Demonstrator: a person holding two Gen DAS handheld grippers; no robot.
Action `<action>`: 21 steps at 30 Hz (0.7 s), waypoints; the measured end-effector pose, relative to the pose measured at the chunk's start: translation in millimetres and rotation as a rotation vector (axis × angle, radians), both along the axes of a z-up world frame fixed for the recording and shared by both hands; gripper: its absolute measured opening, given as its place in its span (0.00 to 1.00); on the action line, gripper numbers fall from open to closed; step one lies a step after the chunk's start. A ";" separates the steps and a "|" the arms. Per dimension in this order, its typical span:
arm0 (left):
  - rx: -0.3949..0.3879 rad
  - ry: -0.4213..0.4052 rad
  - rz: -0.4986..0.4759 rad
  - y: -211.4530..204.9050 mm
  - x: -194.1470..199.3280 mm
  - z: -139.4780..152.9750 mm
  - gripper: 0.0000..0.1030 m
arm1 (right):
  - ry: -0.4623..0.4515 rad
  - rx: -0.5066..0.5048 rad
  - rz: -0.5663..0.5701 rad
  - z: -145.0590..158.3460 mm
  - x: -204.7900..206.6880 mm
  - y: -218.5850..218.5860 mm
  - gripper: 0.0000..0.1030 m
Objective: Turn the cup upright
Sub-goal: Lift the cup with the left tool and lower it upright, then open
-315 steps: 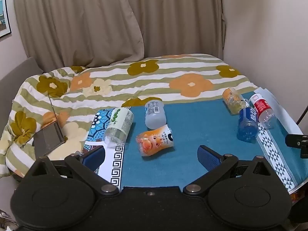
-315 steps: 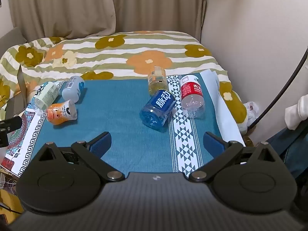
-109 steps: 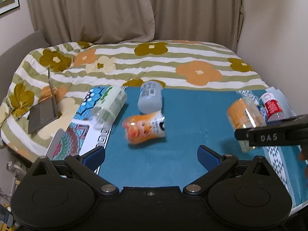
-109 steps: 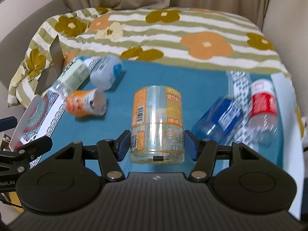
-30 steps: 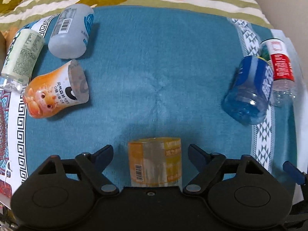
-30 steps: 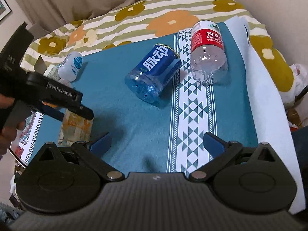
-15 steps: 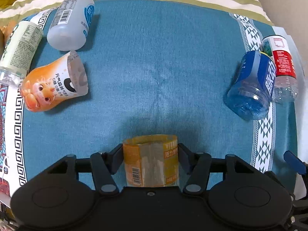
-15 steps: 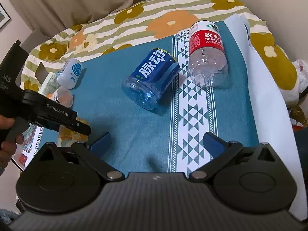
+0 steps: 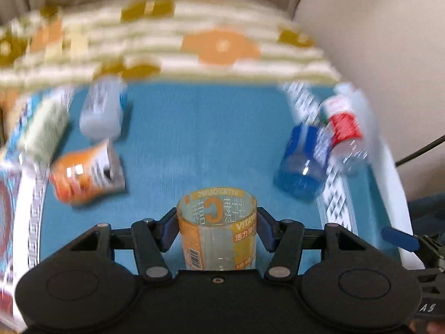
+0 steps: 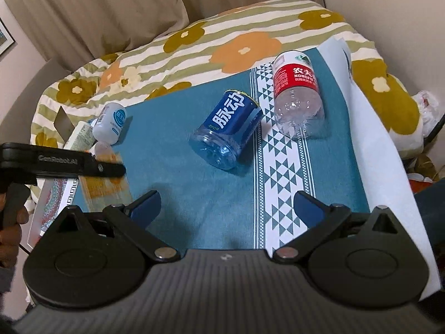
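Half a second ago the left view looked steeply down on the cloth; now it has swung up to take in the bedspread and curtain, and everything but the claw and its load is smeared by motion. Left gripper point(image 9: 216, 229) is closed on the cup point(image 9: 217, 231), its blue pads point(image 9: 169, 232) pressing both sides of the clear, orange-labelled wall. The cup stands upright between them with its open rim on top. From the right view the same cup point(image 10: 104, 186) shows only as a blurred orange patch under the black left gripper point(image 10: 111, 168); whether its base touches the cloth point(image 10: 178, 203) cannot be told.

Right gripper point(image 10: 226, 207) hangs over the near edge of the teal cloth, fingers spread wide with nothing between them.

Further out, a blue bottle point(image 10: 226, 130) lies on its side near the cloth's middle, and a red-labelled bottle point(image 10: 297, 94) lies just beside it on the white triangle-patterned band. On the far left side a white bottle point(image 10: 109, 123) lies on its side, with an orange cup point(image 9: 86, 172) and a pale green bottle point(image 9: 41, 130) lying near it. Beyond the cloth spreads a striped, flowered bedspread point(image 10: 194, 47), with a beige curtain point(image 10: 97, 8) behind.
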State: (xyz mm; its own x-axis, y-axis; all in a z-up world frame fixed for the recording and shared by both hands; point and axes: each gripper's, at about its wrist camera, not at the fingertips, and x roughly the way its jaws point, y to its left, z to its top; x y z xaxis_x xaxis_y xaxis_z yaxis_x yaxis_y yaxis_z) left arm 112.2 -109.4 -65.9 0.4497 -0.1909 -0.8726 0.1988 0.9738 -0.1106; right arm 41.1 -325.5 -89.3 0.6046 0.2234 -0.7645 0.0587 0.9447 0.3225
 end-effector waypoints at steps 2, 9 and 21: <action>-0.012 -0.120 -0.014 0.4 -13.7 0.0 0.60 | -0.003 -0.014 -0.008 -0.1 -4.1 1.9 1.00; -0.001 -0.396 -0.045 0.6 -38.7 -30.7 0.61 | 0.007 -0.047 -0.018 -11.1 -13.1 10.5 1.00; 0.013 -0.540 -0.047 5.3 -46.7 -68.8 0.64 | 0.020 -0.106 0.012 -29.8 -28.7 35.9 1.00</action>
